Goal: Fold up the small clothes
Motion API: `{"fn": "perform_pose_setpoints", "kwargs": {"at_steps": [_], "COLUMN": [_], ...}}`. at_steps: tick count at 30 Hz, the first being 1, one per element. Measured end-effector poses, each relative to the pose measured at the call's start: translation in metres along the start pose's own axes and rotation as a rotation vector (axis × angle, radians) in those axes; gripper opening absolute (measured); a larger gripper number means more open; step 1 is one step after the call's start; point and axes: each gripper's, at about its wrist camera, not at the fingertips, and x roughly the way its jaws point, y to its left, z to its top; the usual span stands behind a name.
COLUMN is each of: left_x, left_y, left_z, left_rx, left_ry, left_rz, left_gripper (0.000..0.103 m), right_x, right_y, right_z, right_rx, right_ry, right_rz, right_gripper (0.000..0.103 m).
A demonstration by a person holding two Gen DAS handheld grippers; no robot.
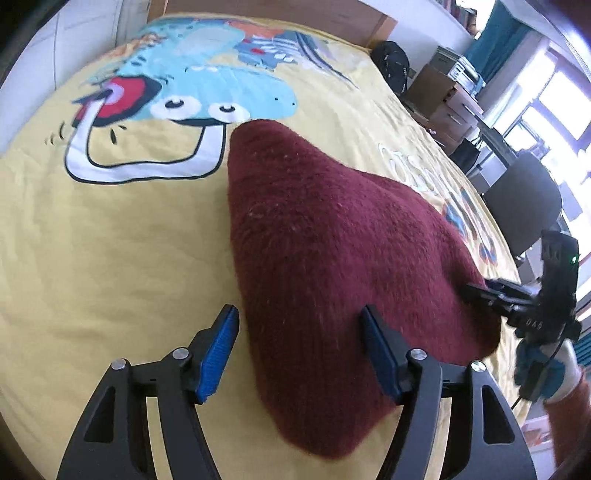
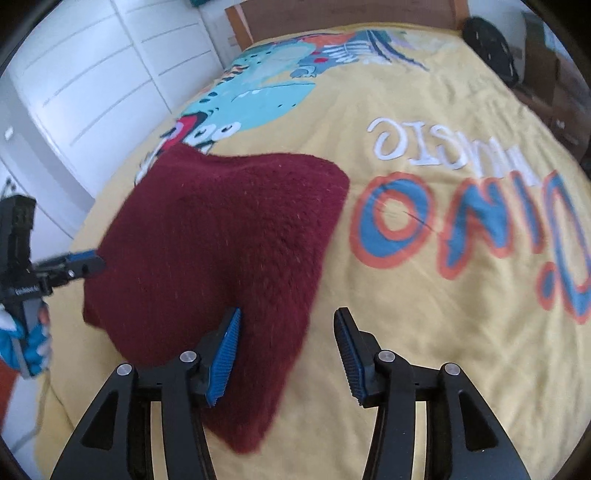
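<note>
A dark red knitted garment (image 1: pixel 325 258) lies folded flat on the yellow printed bedspread (image 1: pixel 110 240); it also shows in the right wrist view (image 2: pixel 221 243). My left gripper (image 1: pixel 299 317) is open over the garment's near left edge, one blue pad on the bedspread side, one over the fabric. My right gripper (image 2: pixel 288 325) is open over the garment's near right edge. Each gripper appears in the other's view at the garment's side: the right gripper (image 1: pixel 476 291) and the left gripper (image 2: pixel 88 264).
The bedspread (image 2: pixel 424 277) carries a dinosaur print and large letters. A wooden headboard (image 1: pixel 295 13) stands at the far end. White cupboards (image 2: pixel 92 74) stand left of the bed; a dark chair (image 1: pixel 524 206), boxes and a black bag (image 1: pixel 391 64) stand to the right.
</note>
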Motion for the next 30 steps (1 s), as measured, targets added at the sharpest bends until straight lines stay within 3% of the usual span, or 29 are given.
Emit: {"fn": "perform_pose_setpoints", "kwargs": {"at_steps": [2, 4, 6, 7, 12, 19, 30], "left_x": [-0.002, 0.022, 0.035, 0.043, 0.053, 0.006, -0.081], "left_y": [-0.01, -0.026, -0.032, -0.038, -0.053, -0.06, -0.093], "left_z": [-0.011, -0.012, -0.014, -0.014, -0.009, -0.015, -0.063], "left_rx": [0.024, 0.035, 0.048, 0.059, 0.072, 0.005, -0.019], "left_ry": [-0.007, 0.011, 0.021, 0.017, 0.013, -0.057, -0.156], "left_rz": [0.012, 0.057, 0.093, 0.124, 0.201, 0.227, 0.27], "left_gripper": [0.063, 0.064, 0.069, 0.075, 0.079, 0.078, 0.079], "right_x": [0.006, 0.019, 0.029, 0.029, 0.014, -0.031, -0.125], "right_y": [-0.008, -0.012, -0.019, -0.025, -0.019, -0.006, 0.053], "right_z": [-0.007, -0.013, -0.017, -0.02, -0.02, -0.034, -0.082], "right_rx": [-0.017, -0.022, 0.022, 0.053, 0.064, 0.089, 0.109], "right_ry": [0.017, 0.034, 0.037, 0.035, 0.041, -0.012, -0.149], "right_rz": [-0.027, -0.089, -0.114, -0.113, -0.166, -0.228, -0.245], "right_gripper": [0.052, 0.058, 0.06, 0.062, 0.064, 0.064, 0.068]}}
